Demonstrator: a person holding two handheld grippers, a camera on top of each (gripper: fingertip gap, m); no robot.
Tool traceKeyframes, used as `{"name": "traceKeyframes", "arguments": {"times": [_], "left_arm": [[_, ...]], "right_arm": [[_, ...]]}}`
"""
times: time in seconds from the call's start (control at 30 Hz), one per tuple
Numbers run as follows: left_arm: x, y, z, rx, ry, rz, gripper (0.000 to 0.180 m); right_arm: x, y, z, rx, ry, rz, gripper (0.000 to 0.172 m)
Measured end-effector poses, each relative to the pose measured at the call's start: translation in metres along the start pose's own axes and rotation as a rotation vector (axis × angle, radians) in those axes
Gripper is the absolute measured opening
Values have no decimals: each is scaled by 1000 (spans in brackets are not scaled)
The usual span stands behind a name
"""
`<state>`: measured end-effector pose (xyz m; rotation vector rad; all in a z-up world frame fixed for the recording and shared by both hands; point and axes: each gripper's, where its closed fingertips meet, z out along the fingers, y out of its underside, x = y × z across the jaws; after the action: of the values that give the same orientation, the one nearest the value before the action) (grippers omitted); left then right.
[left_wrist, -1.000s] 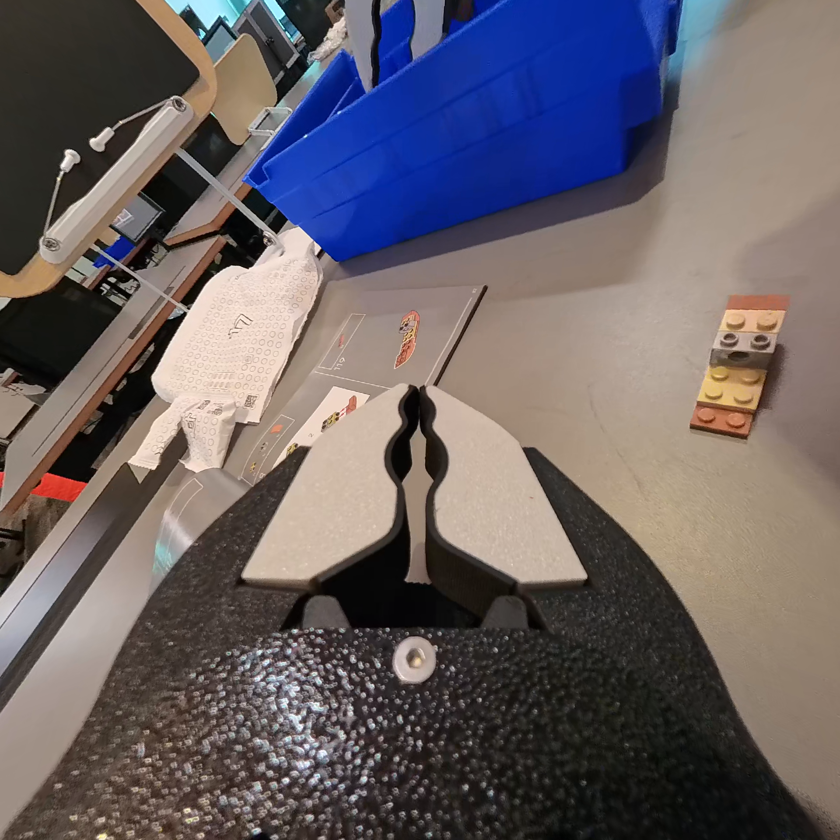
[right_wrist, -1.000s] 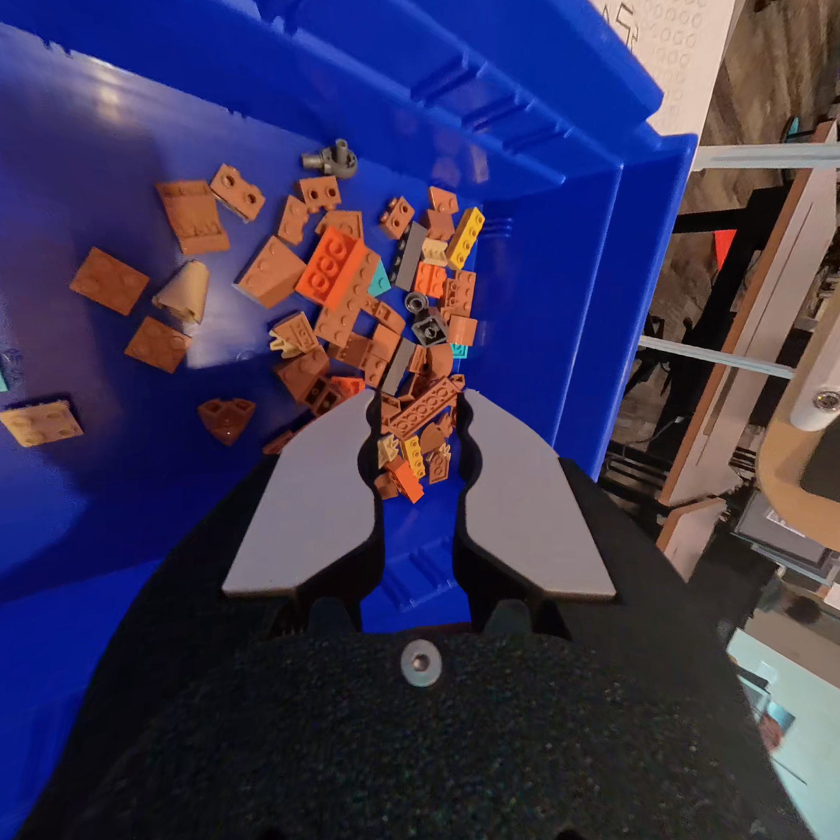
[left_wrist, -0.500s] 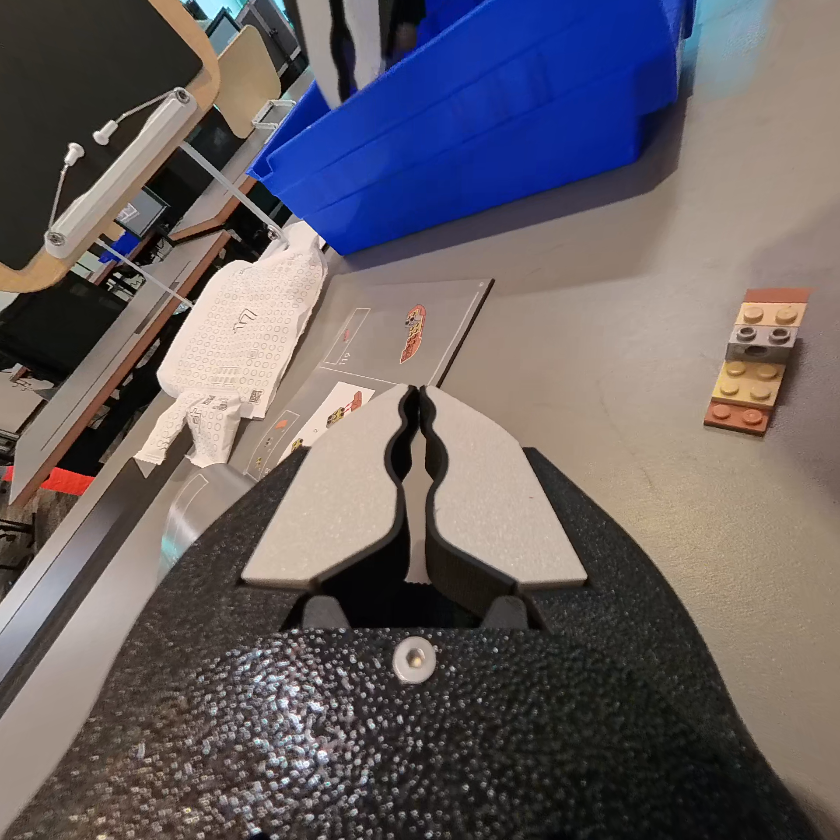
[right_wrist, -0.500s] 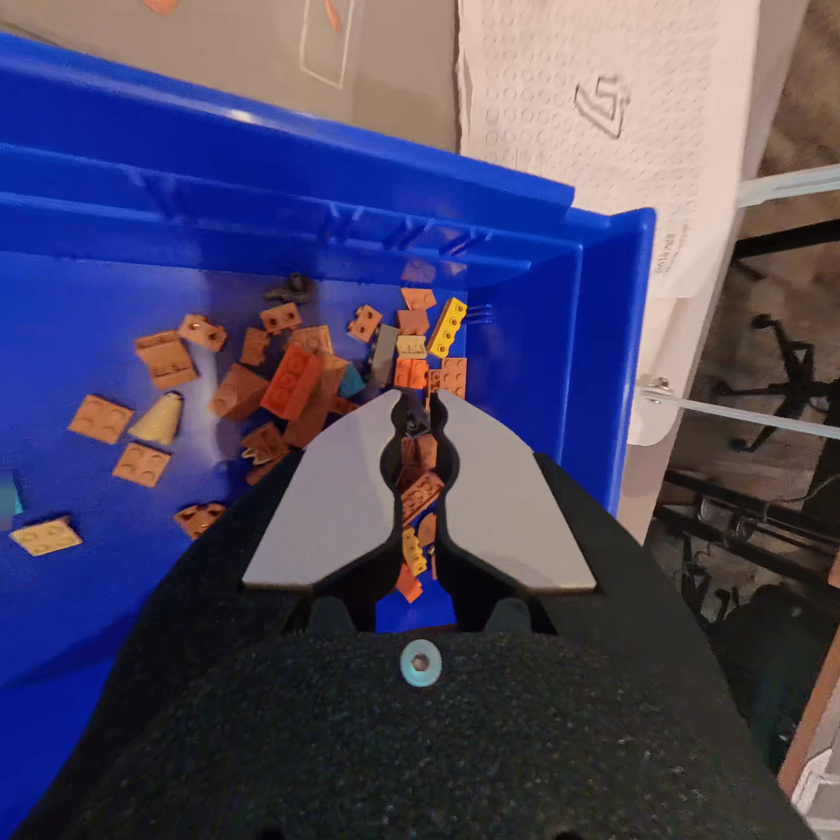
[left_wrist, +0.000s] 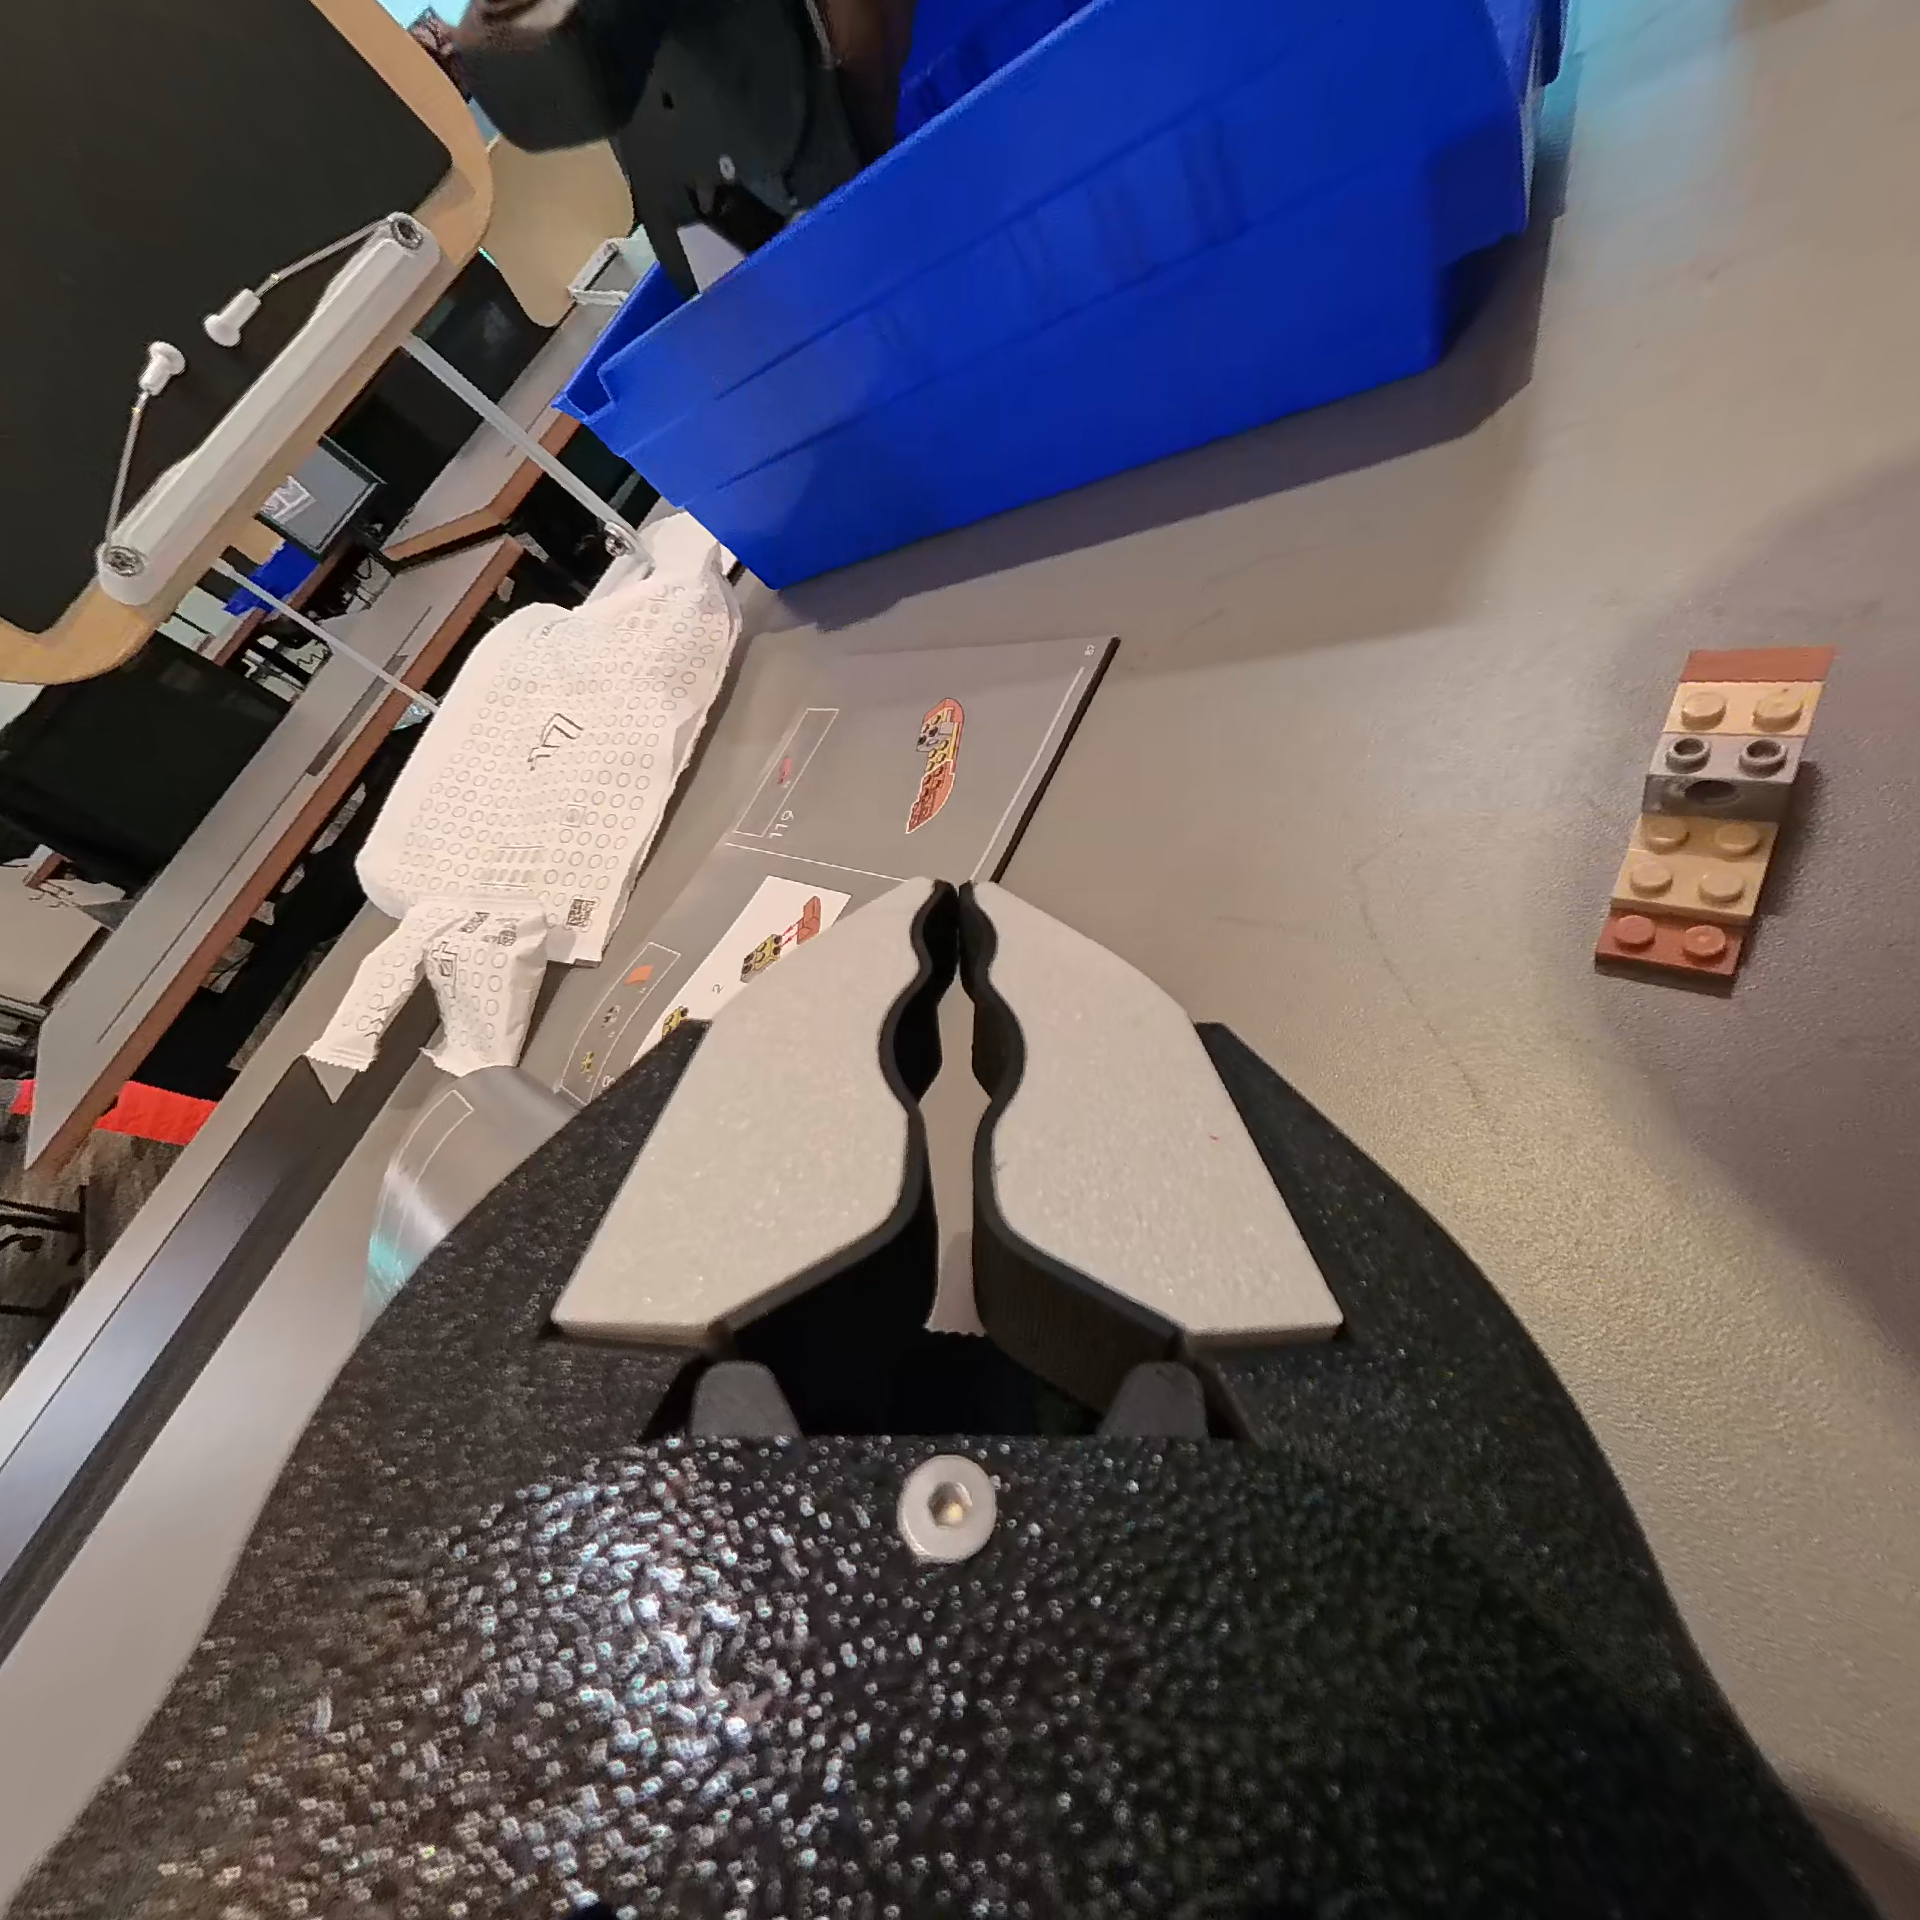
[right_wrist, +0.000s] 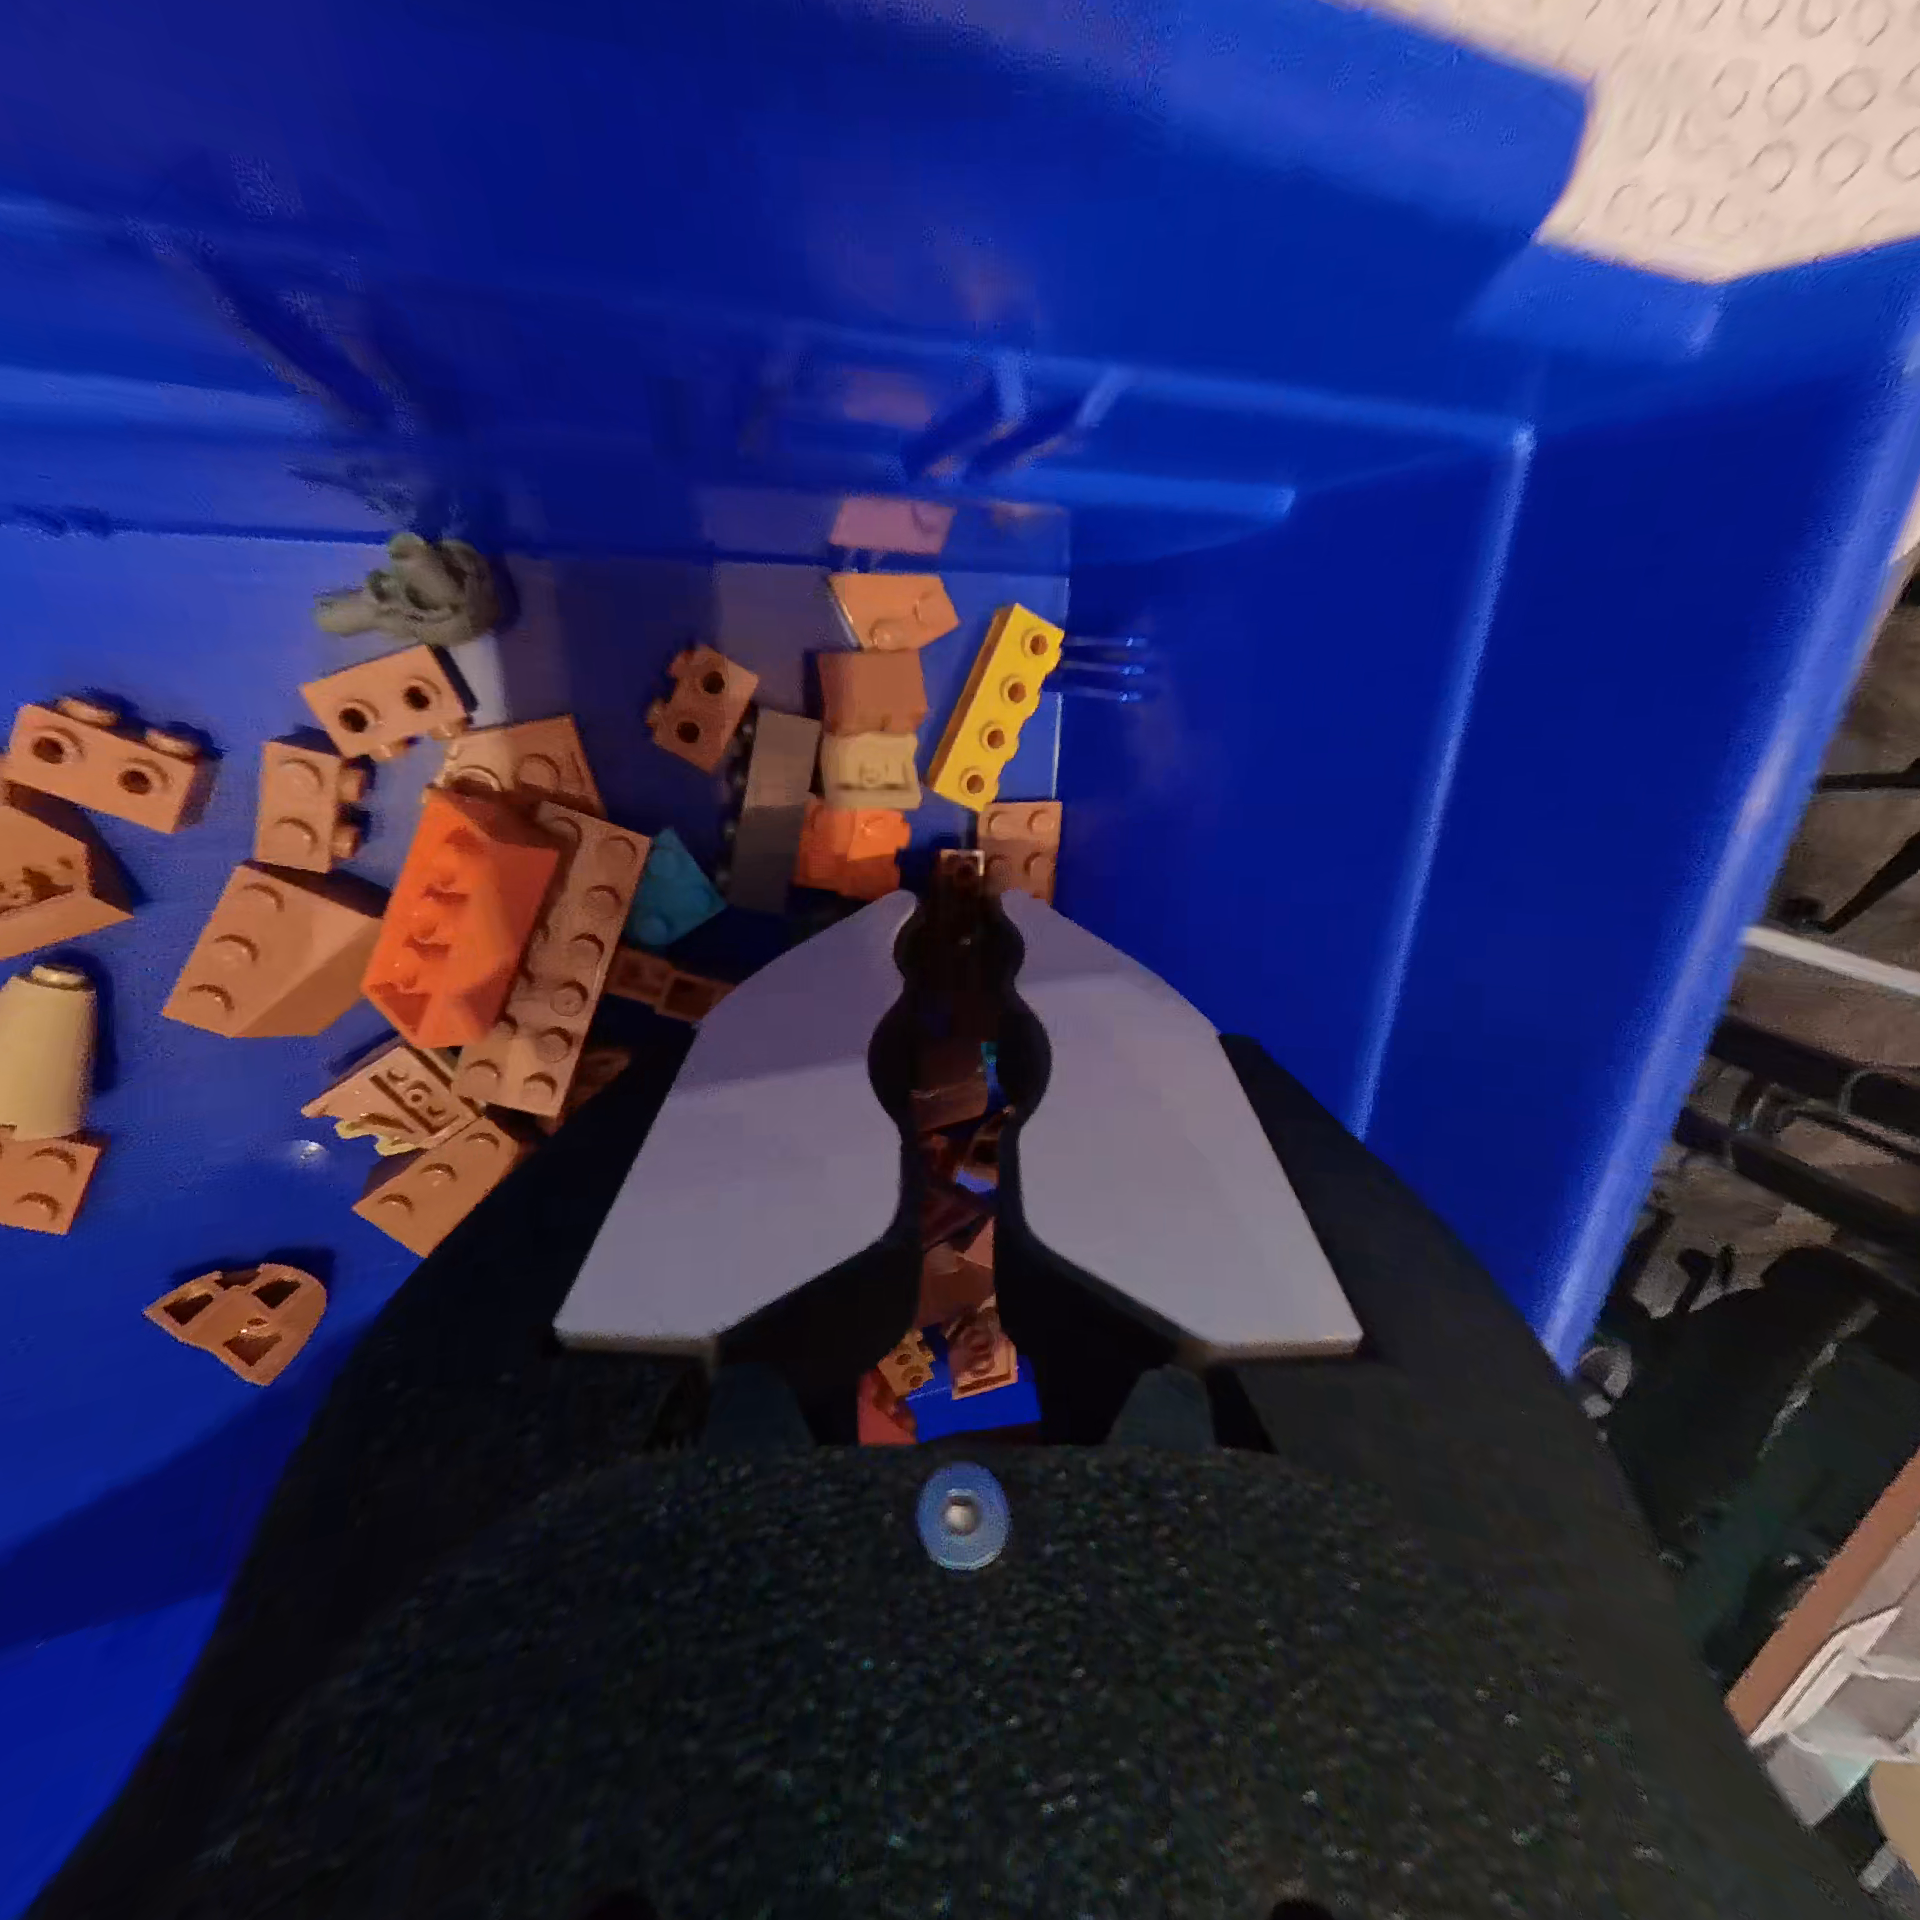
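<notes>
Grey tabletop (left_wrist: 1351, 1039), neighbouring wood-edged desks (left_wrist: 260, 831)

bin (right_wrist: 1351, 727): glossy plastic | tabletop (left_wrist: 1351, 1039): matt | bag (left_wrist: 540, 769): crinkled paper

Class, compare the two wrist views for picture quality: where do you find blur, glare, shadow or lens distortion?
Left wrist view: evenly lit and mostly sharp; specular glare on the black gripper body; the blue bin casts a soft shadow on the grey table; wide-angle bending of the edges. Right wrist view: dim, motion-blurred along the bin's top wall; the bricks look soft.
</notes>
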<state>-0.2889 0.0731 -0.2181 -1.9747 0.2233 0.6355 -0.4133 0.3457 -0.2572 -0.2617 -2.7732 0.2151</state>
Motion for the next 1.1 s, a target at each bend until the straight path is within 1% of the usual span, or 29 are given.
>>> {"name": "traceKeyframes", "arguments": {"times": [0.03,0.1,0.3,0.4,0.53,0.63,0.7,0.77,0.8,0.87,0.93,1.0,1.1], "left_arm": [[0,0,0,-1,0,0,0],[0,0,0,-1,0,0,0],[0,0,0,1,1,0,0],[-1,0,0,4,0,-3,0],[-1,0,0,4,0,-4,0],[0,0,0,2,0,-1,0],[-1,1,1,-3,-2,-3,0],[-2,1,2,-6,-8,-3,0],[-2,1,2,-8,-12,-3,0],[-4,1,2,-10,-21,-5,0],[-5,1,2,-7,-31,-8,0],[-7,2,1,-9,-41,-12,0],[-9,3,-1,-9,-50,-20,0]], "right_arm": [[-1,3,3,-16,-13,15,10],[-3,-1,4,15,-34,42,9],[-1,-1,1,26,-26,56,9],[1,-7,-18,85,4,89,9],[-9,-22,-62,221,22,152,8],[-36,-54,-102,350,-2,168,8],[-53,-86,-130,419,-20,160,8],[-76,-123,-151,474,-90,125,8],[-90,-140,-156,477,-137,97,8],[-121,-169,-153,422,-217,17,8],[-149,-187,-133,288,-224,-89,8],[-175,-192,-104,118,-199,-205,8],[-201,-184,-64,-104,-141,-355,8]]}}
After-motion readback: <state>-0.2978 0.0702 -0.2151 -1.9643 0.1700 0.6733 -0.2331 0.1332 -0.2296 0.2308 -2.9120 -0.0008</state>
